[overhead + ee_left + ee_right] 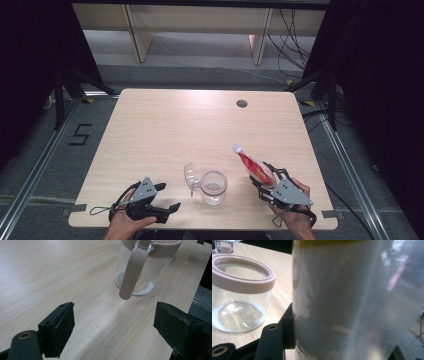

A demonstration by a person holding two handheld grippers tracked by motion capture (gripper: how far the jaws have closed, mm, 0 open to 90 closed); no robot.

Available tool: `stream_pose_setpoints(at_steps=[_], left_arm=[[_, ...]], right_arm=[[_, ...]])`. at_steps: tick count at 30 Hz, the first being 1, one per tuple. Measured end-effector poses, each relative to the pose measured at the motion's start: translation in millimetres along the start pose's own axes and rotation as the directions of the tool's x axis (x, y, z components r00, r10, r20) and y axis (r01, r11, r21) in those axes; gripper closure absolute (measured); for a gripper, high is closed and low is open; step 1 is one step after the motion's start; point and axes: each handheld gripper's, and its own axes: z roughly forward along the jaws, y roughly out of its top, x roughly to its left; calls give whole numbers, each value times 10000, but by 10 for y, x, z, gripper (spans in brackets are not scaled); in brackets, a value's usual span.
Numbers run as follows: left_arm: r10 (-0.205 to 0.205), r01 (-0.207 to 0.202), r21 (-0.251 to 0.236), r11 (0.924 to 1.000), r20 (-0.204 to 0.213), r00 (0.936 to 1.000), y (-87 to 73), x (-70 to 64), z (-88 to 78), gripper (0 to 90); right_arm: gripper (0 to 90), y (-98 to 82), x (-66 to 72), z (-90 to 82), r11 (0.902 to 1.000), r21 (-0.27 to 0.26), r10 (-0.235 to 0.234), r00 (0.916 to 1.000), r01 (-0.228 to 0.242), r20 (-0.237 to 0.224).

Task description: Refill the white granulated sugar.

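Note:
A clear glass jar [214, 187] with a pink rim stands near the table's front edge, its clear lid [190, 177] swung open to the left. A thin ring of white powder lies on its bottom [147, 290]. My right gripper [263, 176] is shut on a red and white pouch [252, 164], held tilted just right of the jar with its white tip pointing up and away. In the right gripper view the pouch [342, 302] sits close up beside the jar [239, 295]. My left gripper [167, 196] rests open left of the jar, nothing between its jaws [115, 325]. A pink strap [132, 272] hangs from the rim.
The light wooden table [165, 130] has a small round cable hole [242, 103] at the back right. Beyond the table stand wooden shelf legs and loose cables on a grey floor. Dark curtains flank both sides.

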Motion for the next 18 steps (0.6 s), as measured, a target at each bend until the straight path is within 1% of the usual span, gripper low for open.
stream_pose_setpoints(at_steps=[1, 2, 3, 4, 5, 6, 8, 10, 11, 13, 14, 15, 16, 17, 18], left_arm=[[103, -103, 52, 9999, -2, 9999, 1, 8, -4, 165], [-234, 234, -30, 9997, -17, 9997, -6, -11, 6, 165], [-241, 241, -41, 9997, -24, 9997, -7, -13, 10, 165], [5, -5, 56, 10000, -42, 10000, -3, -1, 8, 165], [5, -5, 56, 10000, -42, 10000, -3, -1, 8, 165], [-23, 24, 77, 10000, -43, 10000, -3, -3, 8, 165], [-87, 88, -63, 9999, 17, 10000, -7, 0, 18, 165], [-86, 86, -70, 9999, 10, 10000, -7, 3, 18, 165], [-241, 241, 2, 9997, -15, 9997, -12, -2, 17, 165], [-203, 203, 63, 9998, -40, 9998, -12, 0, 16, 165], [-167, 167, 42, 9999, -13, 9999, -11, -2, 18, 165], [23, -23, 110, 9999, -18, 10000, -7, 7, 15, 165], [-250, 250, 32, 9997, -69, 9997, -13, -12, 25, 165], [-220, 220, 45, 9997, -14, 9998, -13, -8, 27, 165], [-43, 43, 98, 9999, 3, 10000, -12, 8, 28, 165]], right_arm=[[434, 7, 0, -7, 9999, 103, -137, 9999, 138, -35], [434, 12, 1, -14, 9997, 173, -180, 9998, 180, -5], [434, 20, 3, -21, 9995, 183, -268, 9996, 266, 115], [434, 27, -7, -22, 9985, 185, -525, 9986, 523, 87], [434, 27, -7, -22, 9985, 185, -525, 9986, 523, 87], [434, 36, 0, -32, 9976, 242, -650, 9978, 646, 160], [435, 62, 1, -48, 9925, 280, -1191, 9928, 1187, 153], [435, 63, 1, -45, 9917, 236, -1267, 9918, 1262, 185], [435, 65, 2, -50, 9907, 337, -1322, 9910, 1314, 211], [435, 70, -13, -46, 9828, 379, -1821, 9829, 1810, 270], [435, 70, -22, -42, 9808, 358, -1924, 9810, 1915, 245], [435, 71, -24, -39, 9811, 421, -1901, 9813, 1888, 305], [435, 76, -39, -26, 9781, 406, -2054, 9782, 2041, 300], [435, 85, -62, -9, 9715, 359, -2355, 9712, 2343, 349], [436, 94, -104, 39, 9695, 334, -2441, 9688, 2428, 423]])
